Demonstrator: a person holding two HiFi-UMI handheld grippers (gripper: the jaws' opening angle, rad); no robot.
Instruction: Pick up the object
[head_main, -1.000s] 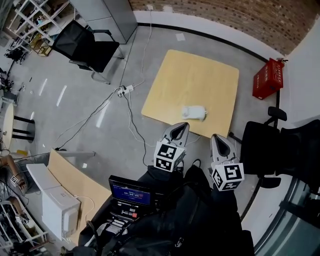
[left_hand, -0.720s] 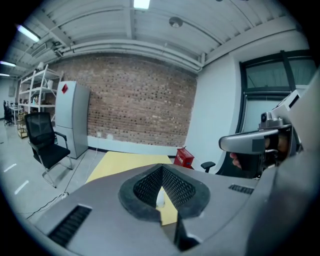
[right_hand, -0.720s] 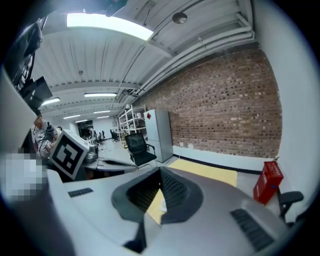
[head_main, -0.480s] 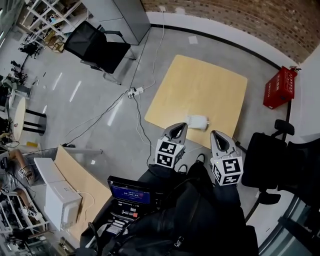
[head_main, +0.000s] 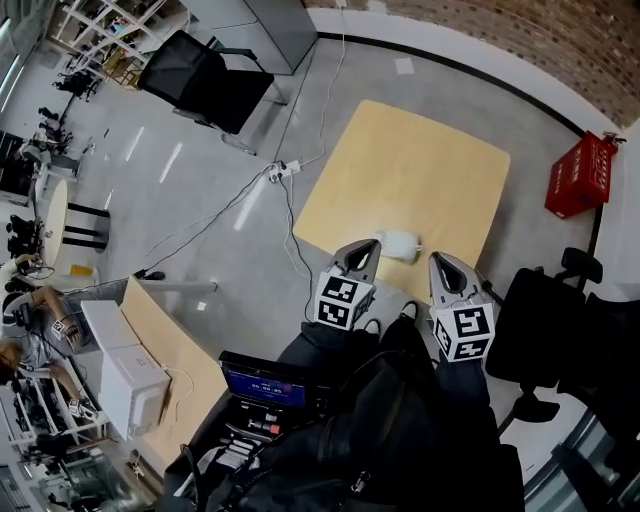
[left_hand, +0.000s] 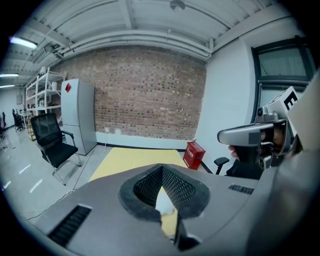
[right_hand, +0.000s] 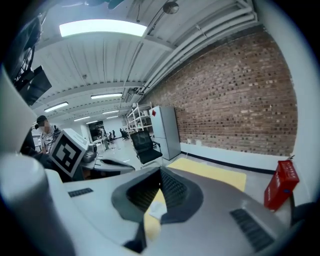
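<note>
Lying at lower edge of square yellow wooden tabletop (head_main: 420, 170), centre frame: small white rounded object (head_main: 398, 243). Likely light, soft; grip across midsection. Left gripper (head_main: 371, 245), right gripper (head_main: 438, 259) closed, empty, just below it.

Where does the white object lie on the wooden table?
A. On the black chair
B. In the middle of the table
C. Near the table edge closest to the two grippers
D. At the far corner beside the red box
C: in the head view the white object lies on the wooden table by its near edge, just ahead of the left gripper and right gripper.
</note>
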